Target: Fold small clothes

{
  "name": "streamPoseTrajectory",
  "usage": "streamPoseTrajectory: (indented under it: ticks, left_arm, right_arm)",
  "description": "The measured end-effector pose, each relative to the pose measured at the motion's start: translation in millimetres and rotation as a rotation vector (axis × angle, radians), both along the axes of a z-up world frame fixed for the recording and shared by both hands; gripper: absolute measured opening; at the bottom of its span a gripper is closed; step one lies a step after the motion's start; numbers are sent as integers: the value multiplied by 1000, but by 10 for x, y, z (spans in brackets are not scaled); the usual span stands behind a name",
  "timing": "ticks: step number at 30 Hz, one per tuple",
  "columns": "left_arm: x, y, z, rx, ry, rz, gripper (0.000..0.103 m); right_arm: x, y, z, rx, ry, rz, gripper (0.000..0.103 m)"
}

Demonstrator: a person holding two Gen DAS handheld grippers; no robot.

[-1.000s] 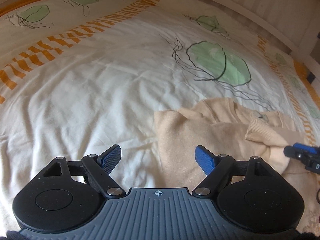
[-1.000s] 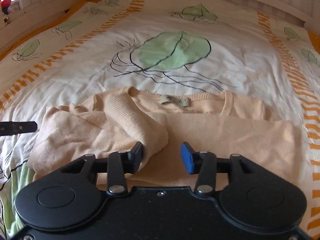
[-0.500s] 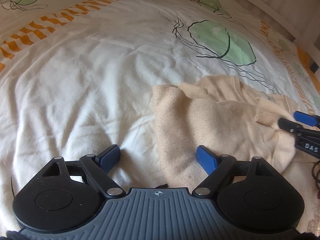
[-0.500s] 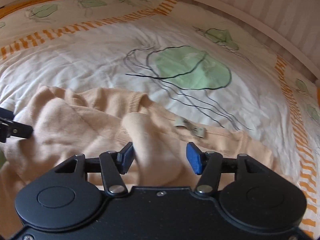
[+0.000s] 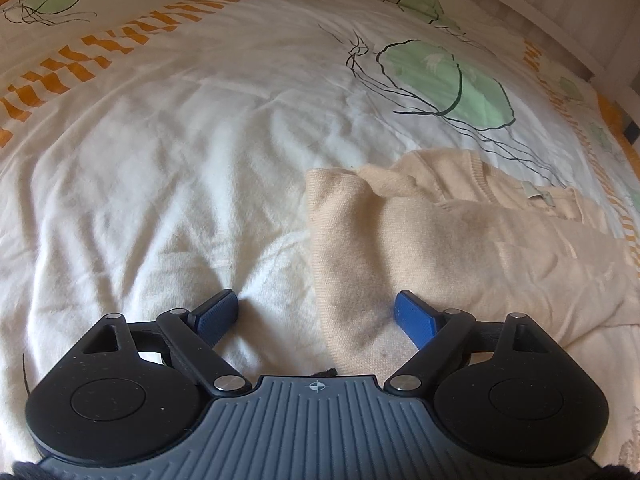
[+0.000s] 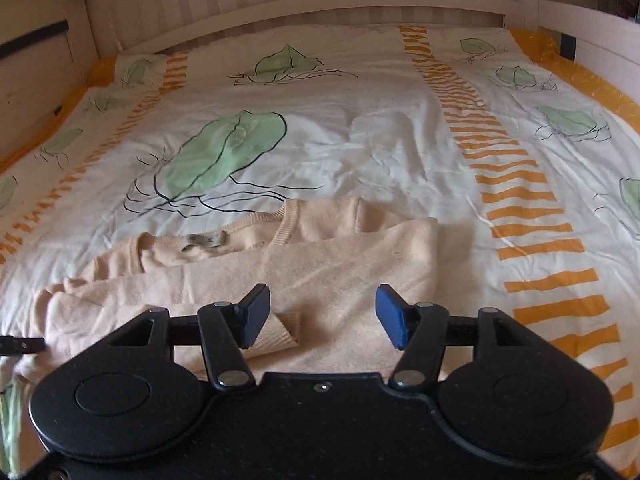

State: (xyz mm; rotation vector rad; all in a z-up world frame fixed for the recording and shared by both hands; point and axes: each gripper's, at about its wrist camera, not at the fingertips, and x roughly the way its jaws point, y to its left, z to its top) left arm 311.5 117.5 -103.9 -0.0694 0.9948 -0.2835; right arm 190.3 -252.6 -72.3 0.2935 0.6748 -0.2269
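Both grippers are spread apart, gripping nothing. The left gripper (image 5: 316,314) straddles the sweater's (image 5: 460,248) left edge, low in frame. The right gripper (image 6: 322,312) sits low centre above the sweater (image 6: 320,264), a ribbed cuff (image 6: 278,332) by its left finger, on the quilt (image 6: 360,140).

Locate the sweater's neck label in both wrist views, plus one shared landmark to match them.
Left wrist: neck label at the right, upper-middle, inside the collar of the cream sweater.
Right wrist: neck label left of centre, mid-height, just above the left finger of the right claw.
Shared landmark: the large green jellyfish print on the duvet, just beyond the collar.
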Motion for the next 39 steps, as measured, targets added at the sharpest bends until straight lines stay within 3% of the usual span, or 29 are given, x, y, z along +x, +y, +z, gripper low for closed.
streamPoseTrajectory:
  ticks: [8, 12, 15, 18, 24, 27, 30, 32, 35, 39]
  left_arm:
    - [14, 2, -2, -6, 3, 2, 86]
    - [18, 2, -4, -5, 4, 2, 87]
    - [15, 8, -5, -11, 2, 2, 87]
    - [17, 31, -6, -24, 5, 7, 87]
    - [16, 30, 1, -26, 5, 14, 87]
    - [11, 27, 7, -25, 4, 15, 87]
    - [11, 34, 15, -30, 2, 18, 87]
    - [8, 56, 43, -52, -9, 30, 87]
    - [8, 124, 105, -103, -37, 59, 87]
    - [12, 208, 188, -124, -87, 106, 87]
  right_arm:
    - [621, 505, -67, -129, 35, 183, 64]
    - [707, 838, -80, -118, 15, 473, 64]
    - [717, 1091, -141, -90, 62, 691, 64]
    - [606, 1163, -209, -63, 128, 795, 64]
    - [-21, 995, -189, -41, 227, 918, 64]
    - [-239, 836, -119, -23, 224, 887, 64]
    - [-278, 562, 12, 48, 141, 710, 64]
    - [-202, 413, 38, 37, 98, 551, 66]
    - [-46, 258, -66, 15, 115, 392, 67]
    - [86, 80, -236, 85, 115, 281, 66]
